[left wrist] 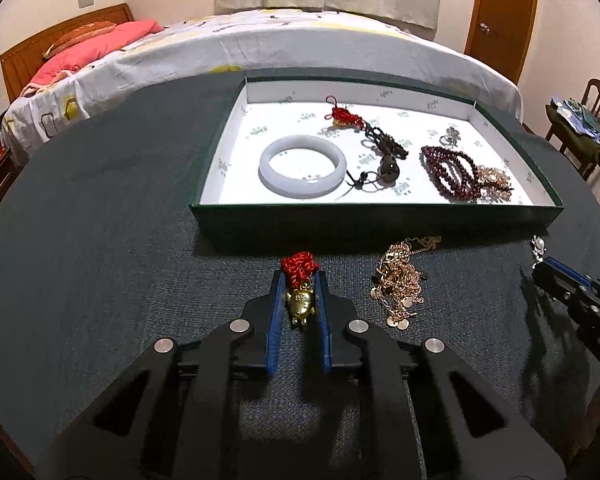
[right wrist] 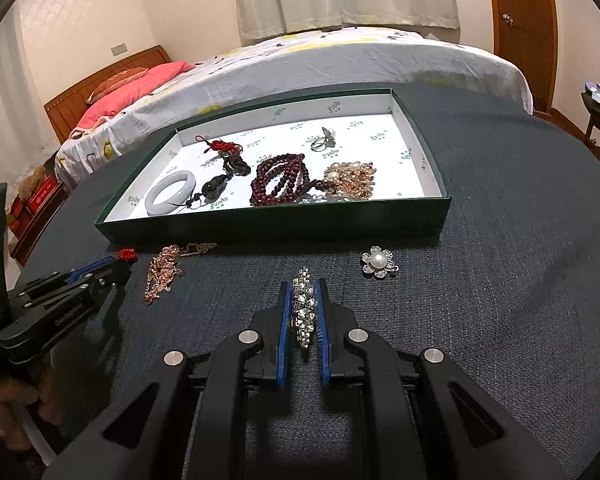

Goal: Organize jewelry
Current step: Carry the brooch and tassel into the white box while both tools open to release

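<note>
My left gripper pinches a gold charm w/ red knot, held just above the dark table, in front of the green tray. My right gripper is clamped on a rhinestone brooch. Rose-gold chain pile lies btwn the two grippers; pearl flower brooch sits just right of my right gripper. Tray holds white bangle, dark red bead bracelet + other pieces

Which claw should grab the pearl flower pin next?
Probably the right claw. The pearl flower pin lies just beside its tips, though it is shut on a sparkly brooch. The left claw holds a gold charm far across the table.
</note>
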The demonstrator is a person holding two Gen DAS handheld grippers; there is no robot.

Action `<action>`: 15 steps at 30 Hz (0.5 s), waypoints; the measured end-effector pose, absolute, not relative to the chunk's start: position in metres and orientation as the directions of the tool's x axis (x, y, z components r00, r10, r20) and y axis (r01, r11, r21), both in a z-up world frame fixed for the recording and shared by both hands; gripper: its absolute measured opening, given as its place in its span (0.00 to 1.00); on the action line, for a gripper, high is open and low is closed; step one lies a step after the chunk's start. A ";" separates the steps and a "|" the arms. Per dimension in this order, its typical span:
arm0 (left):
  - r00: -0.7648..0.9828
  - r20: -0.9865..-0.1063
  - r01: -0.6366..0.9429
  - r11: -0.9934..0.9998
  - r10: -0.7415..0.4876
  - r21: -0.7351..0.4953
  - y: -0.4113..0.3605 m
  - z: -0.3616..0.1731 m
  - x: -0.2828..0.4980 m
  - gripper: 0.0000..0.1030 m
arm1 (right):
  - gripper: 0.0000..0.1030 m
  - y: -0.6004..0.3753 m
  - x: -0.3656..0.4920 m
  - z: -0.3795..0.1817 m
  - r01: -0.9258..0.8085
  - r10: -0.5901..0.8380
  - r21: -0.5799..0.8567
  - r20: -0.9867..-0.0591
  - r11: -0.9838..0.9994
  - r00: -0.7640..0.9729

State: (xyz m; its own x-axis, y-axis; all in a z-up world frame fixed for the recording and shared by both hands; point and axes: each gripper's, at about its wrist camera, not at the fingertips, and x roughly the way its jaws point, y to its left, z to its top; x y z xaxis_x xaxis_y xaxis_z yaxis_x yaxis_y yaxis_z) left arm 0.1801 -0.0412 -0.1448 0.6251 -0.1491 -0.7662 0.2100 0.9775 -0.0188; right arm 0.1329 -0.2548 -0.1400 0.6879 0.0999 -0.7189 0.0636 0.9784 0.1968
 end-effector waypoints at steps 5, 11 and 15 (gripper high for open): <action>0.644 -0.750 0.214 0.977 -0.154 -0.018 -0.041 -0.136 0.176 0.15 | 0.12 -0.252 0.132 -0.137 0.058 0.098 0.189 -0.715 0.980 0.692; 0.651 -0.742 0.213 0.977 -0.158 -0.021 -0.040 -0.131 0.172 0.15 | 0.12 -0.250 0.132 -0.131 0.048 0.096 0.182 -0.706 0.982 0.702; 0.662 -0.732 0.207 0.978 -0.163 -0.032 -0.038 -0.124 0.170 0.15 | 0.12 -0.249 0.131 -0.125 0.043 0.094 0.175 -0.699 0.984 0.709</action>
